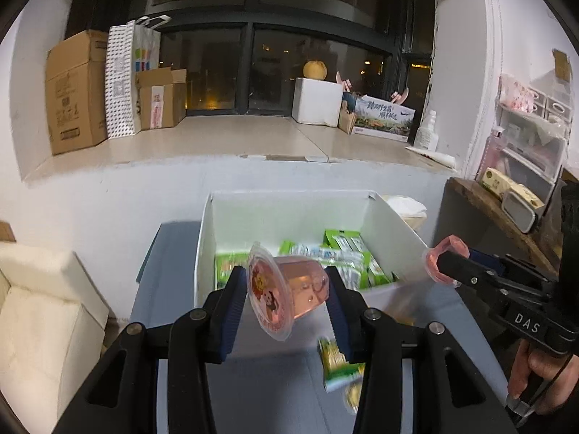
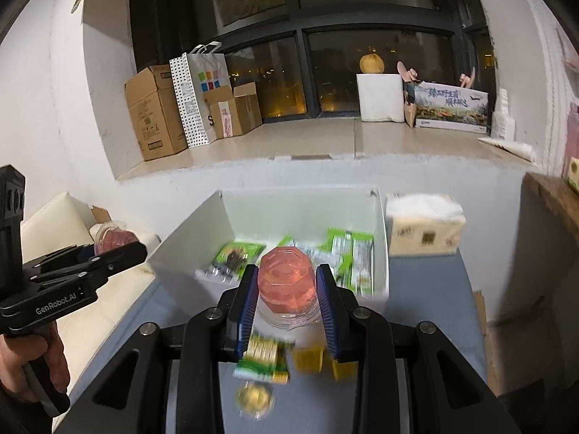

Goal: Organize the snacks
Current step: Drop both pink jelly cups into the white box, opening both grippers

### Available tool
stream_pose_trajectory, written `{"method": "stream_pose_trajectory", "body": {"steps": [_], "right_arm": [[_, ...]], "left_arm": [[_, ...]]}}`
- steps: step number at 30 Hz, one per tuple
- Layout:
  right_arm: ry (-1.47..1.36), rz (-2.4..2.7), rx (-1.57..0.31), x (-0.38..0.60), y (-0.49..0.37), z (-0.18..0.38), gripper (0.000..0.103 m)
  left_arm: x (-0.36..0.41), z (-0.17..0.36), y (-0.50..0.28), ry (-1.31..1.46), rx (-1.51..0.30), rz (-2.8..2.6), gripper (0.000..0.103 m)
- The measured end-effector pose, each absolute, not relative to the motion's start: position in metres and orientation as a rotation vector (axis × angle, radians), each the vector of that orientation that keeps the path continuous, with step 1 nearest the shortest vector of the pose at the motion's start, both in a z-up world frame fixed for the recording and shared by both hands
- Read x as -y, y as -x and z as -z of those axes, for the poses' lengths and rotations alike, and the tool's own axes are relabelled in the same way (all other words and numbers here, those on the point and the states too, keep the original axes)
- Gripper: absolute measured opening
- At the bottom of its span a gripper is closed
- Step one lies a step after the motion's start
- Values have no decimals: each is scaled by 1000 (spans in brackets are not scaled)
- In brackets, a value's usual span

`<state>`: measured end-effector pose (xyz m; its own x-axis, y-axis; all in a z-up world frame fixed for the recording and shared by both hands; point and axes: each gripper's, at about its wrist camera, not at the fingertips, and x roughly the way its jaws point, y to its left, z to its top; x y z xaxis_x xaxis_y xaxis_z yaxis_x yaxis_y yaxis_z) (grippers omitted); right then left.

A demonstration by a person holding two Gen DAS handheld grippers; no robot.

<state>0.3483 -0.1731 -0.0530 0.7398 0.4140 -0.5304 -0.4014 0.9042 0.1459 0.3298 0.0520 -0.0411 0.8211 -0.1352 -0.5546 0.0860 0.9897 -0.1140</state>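
The white box (image 2: 380,253) is open on top, so a gripper can enter from above. Green packets (image 2: 347,253) cover its floor. A tissue pack (image 2: 423,228) stands just beside its right wall. On the desk (image 2: 427,289) before the box lie loose packets (image 2: 264,358) and a gold coin (image 2: 253,398).

At frame centre the right gripper (image 2: 286,293) clamps a pink jelly cup (image 2: 287,282) before the white box (image 2: 380,224) of green snack packs (image 2: 351,253).
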Motion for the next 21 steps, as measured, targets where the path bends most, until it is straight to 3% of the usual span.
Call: {"method": "stream_pose_trajectory", "body": {"steps": [8,9,10,11,12,14,21], "right_arm": [[-39,-447,-663,167,-412,70,35],[-38,-447,-665,166,-415,71,36],[-36,-436,-668,166,-418,73,36],[-44,-428,-672,167,-420,76,51],[-62,-434,-671,169,-421,77,82],[-96,-448,-655,174,-419,78,101],[-90,-439,-665,182,-403,76,103]], "left_arm": [[-54,62,-399,68,-681,90,49],[-54,64,-403,60,-687,89,50],[-54,66,-405,44,-692,73,66],[-53,67,-406,31,-696,61,96],[-55,68,-406,34,-694,58,103],[-57,68,-402,42,-683,54,103],[-61,68,-385,67,-692,57,103]]}}
